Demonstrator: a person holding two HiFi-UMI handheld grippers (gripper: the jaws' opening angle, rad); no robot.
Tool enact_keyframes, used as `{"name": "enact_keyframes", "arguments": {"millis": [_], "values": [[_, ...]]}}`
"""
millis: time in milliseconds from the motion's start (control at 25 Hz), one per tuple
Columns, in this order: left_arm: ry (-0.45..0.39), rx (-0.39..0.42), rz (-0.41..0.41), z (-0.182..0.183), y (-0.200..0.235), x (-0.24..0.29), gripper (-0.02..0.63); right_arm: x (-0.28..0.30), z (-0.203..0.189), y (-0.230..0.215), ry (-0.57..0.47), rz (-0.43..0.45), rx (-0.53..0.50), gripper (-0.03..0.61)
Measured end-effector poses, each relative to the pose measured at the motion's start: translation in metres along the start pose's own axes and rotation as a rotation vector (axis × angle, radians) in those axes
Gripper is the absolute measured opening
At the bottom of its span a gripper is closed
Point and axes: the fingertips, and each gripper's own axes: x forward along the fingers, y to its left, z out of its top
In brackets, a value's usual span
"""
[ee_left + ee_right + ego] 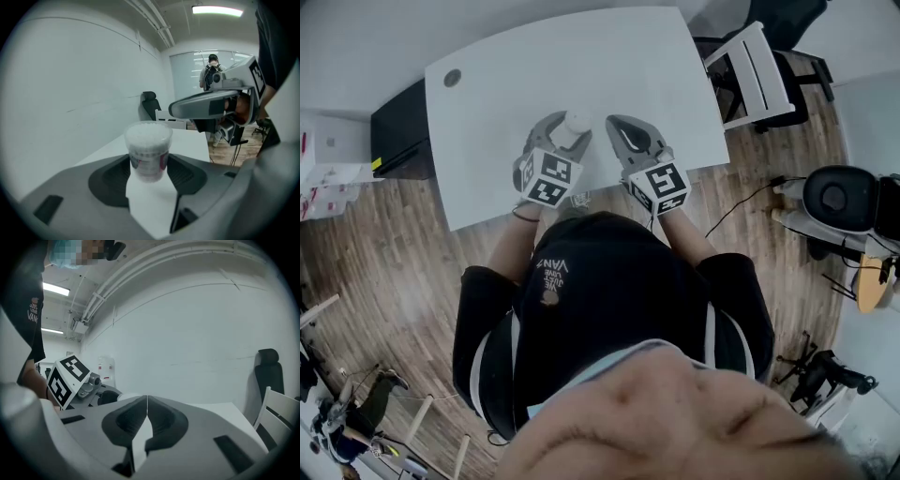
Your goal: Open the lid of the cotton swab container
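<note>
Left gripper: ribbed dark pads clamped on the cotton swab container, a round clear plastic tub packed with white tips, upright over the smooth white table | Right gripper: curved grey jaws pressed together, empty, at the tub's 3 o'clock in the head view.

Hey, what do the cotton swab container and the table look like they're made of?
Cotton swab container: probably clear plastic, slightly glossy; white swabs show through its wall. Table: smooth matte white top, perhaps laminate; the material is uncertain.
</note>
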Motion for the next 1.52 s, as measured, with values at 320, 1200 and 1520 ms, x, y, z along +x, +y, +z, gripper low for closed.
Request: {"name": "enact_keyframes", "arguments": {"millis": [320,1200,1520], "values": [[0.023,-0.001,0.010,0.001,-0.010,-0.026,0.252,-0.007,0.007,0.021,-0.015,0.043,0.004,0.012],[0.062,0.016,0.059,-0.005,-0.019,-0.057,0.251,-0.018,0.025,0.071,-0.051,0.202,-0.053,0.014],[0.086,0.049,0.059,-0.008,-0.026,-0.052,0.251,-0.011,0.013,0.076,0.013,0.257,-0.067,0.230]]}}
